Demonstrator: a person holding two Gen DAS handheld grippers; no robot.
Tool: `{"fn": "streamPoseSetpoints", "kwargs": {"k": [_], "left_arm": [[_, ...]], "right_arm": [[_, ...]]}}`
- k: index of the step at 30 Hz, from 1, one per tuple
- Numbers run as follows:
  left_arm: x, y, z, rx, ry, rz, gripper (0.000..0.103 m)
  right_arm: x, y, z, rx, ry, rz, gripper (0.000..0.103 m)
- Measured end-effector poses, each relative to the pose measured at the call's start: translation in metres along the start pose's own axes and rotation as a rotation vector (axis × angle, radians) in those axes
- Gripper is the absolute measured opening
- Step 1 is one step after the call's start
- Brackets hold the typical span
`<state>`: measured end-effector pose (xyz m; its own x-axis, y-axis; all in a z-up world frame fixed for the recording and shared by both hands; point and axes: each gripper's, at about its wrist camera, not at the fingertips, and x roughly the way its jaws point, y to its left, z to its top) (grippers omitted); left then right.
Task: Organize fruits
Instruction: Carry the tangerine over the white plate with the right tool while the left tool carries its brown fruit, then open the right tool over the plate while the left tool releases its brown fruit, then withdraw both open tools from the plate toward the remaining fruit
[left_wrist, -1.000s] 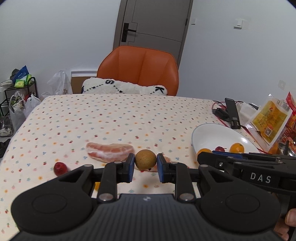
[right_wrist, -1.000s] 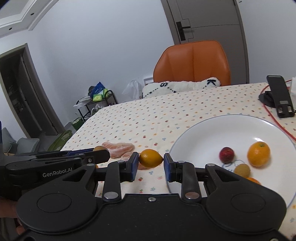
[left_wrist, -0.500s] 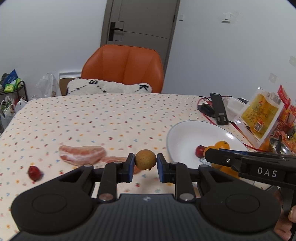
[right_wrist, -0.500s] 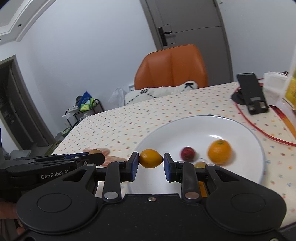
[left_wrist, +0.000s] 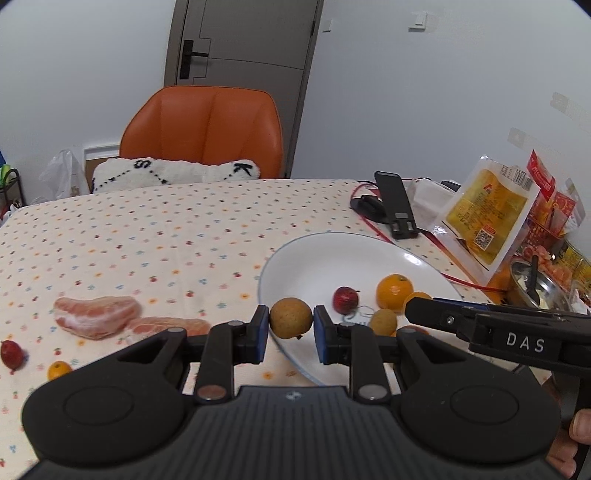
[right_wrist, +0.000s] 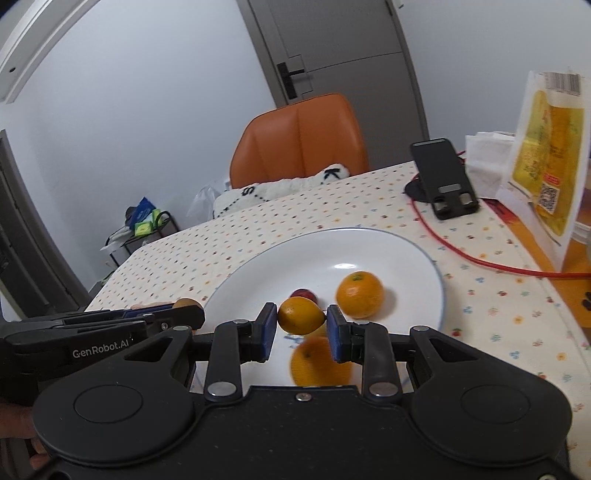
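A wide white plate (left_wrist: 317, 251) with a thin blue rim sits on the dotted tablecloth (left_wrist: 147, 236), and the fruit already in it can be counted from the left wrist view: one round orange (left_wrist: 393, 291) with a dimpled skin, one small dark red fruit (left_wrist: 345, 300), one dull brown round fruit (left_wrist: 383, 322), plus an orange-coloured piece half hidden behind the other tool. The left gripper (left_wrist: 290, 328) is clamped on a rough, tan, ball-shaped fruit (left_wrist: 290, 317), held just over the near rim of the plate. The right gripper (right_wrist: 302, 328) is pinched on a smooth, yellow-orange, lemon-shaped fruit (right_wrist: 300, 316), which hangs above the inside of the plate, over a blurred orange fruit (right_wrist: 317, 363) beneath it. Out on the cloth, away from the plate, lie two pale pink peeled citrus segments (left_wrist: 96, 320), fleshy and curved, one small red fruit (left_wrist: 12, 353) and one tiny orange fruit (left_wrist: 59, 370). Past the plate stands a black phone stand (left_wrist: 397, 205) with a red cable (right_wrist: 476, 260) trailing from it, and to the right a glossy yellow packet (left_wrist: 487, 216) leans upright. An orange padded chair (left_wrist: 207, 129) is pushed up to the far edge of the table, with a fluffy white cushion (left_wrist: 173, 174) on its seat.
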<state>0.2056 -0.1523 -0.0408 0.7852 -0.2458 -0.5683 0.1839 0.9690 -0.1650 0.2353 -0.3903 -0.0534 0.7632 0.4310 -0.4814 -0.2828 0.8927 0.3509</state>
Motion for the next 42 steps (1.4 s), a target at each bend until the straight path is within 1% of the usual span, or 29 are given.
{"fn": "streamPoseSetpoints", "kwargs": {"k": [1, 2, 6, 11, 13, 14, 15, 16, 17, 18, 19, 21, 23, 26, 28, 29, 31, 32, 34, 36, 42], "left_arm": [[0.001, -0.001, 0.001, -0.005, 0.001, -0.003, 0.024], [0.001, -0.002, 0.001, -0.012, -0.003, -0.005, 0.028], [0.001, -0.001, 0.002, -0.024, 0.002, -0.004, 0.03], [-0.002, 0.011, 0.0, -0.048, 0.007, 0.028, 0.038], [-0.004, 0.016, 0.0, -0.061, 0.007, 0.038, 0.043], [-0.005, 0.018, -0.001, -0.066, 0.006, 0.043, 0.048], [-0.006, 0.021, 0.0, -0.071, 0.004, 0.05, 0.055], [-0.007, 0.022, 0.0, -0.074, 0.001, 0.061, 0.059], [-0.008, 0.024, 0.0, -0.075, -0.003, 0.073, 0.066], [-0.01, 0.025, 0.0, -0.075, -0.009, 0.085, 0.072], [-0.011, 0.026, 0.0, -0.073, -0.016, 0.099, 0.074], [-0.016, 0.029, 0.0, -0.07, -0.034, 0.117, 0.083], [-0.019, 0.031, -0.001, -0.064, -0.046, 0.126, 0.086], [-0.024, 0.037, -0.002, -0.064, -0.05, 0.149, 0.088], [-0.026, 0.042, -0.003, -0.072, -0.051, 0.16, 0.088], [-0.027, 0.044, -0.004, -0.077, -0.051, 0.166, 0.088], [-0.029, 0.05, -0.005, -0.088, -0.05, 0.176, 0.088], [-0.029, 0.053, -0.006, -0.091, -0.048, 0.181, 0.088], [-0.031, 0.058, -0.007, -0.098, -0.042, 0.19, 0.088], [-0.034, 0.063, -0.009, -0.106, -0.041, 0.199, 0.089], [-0.043, 0.078, -0.014, -0.116, -0.045, 0.225, 0.09]], "right_arm": [[-0.001, -0.002, 0.0, 0.003, -0.002, -0.005, 0.027], [-0.001, -0.005, 0.0, 0.007, -0.003, -0.01, 0.027], [-0.002, -0.012, 0.002, 0.021, -0.008, -0.029, 0.028], [-0.004, -0.017, 0.006, 0.032, -0.018, -0.052, 0.028], [-0.004, -0.016, 0.006, 0.035, -0.016, -0.061, 0.033], [-0.003, -0.015, 0.006, 0.032, -0.017, -0.069, 0.034], [-0.003, -0.014, 0.005, 0.029, -0.016, -0.07, 0.039], [-0.003, -0.013, 0.005, 0.028, -0.018, -0.067, 0.044], [-0.003, -0.011, 0.005, 0.025, -0.02, -0.065, 0.046], [-0.003, -0.009, 0.005, 0.019, -0.022, -0.064, 0.05], [-0.003, -0.007, 0.005, 0.011, -0.025, -0.062, 0.054], [-0.003, -0.002, 0.005, -0.001, -0.029, -0.057, 0.058], [0.0, 0.004, 0.005, -0.009, -0.025, -0.046, 0.059], [0.005, 0.013, 0.006, -0.024, -0.015, -0.031, 0.063], [0.006, 0.019, 0.006, -0.036, -0.011, -0.024, 0.07], [0.006, 0.022, 0.006, -0.044, -0.013, -0.02, 0.072], [0.006, 0.028, 0.006, -0.057, -0.017, -0.017, 0.08], [0.007, 0.031, 0.006, -0.063, -0.018, -0.013, 0.083], [0.008, 0.038, 0.005, -0.077, -0.022, 0.003, 0.095], [0.009, 0.044, 0.004, -0.079, -0.028, 0.022, 0.102], [0.021, 0.06, 0.0, -0.069, -0.003, 0.07, 0.103]]}}
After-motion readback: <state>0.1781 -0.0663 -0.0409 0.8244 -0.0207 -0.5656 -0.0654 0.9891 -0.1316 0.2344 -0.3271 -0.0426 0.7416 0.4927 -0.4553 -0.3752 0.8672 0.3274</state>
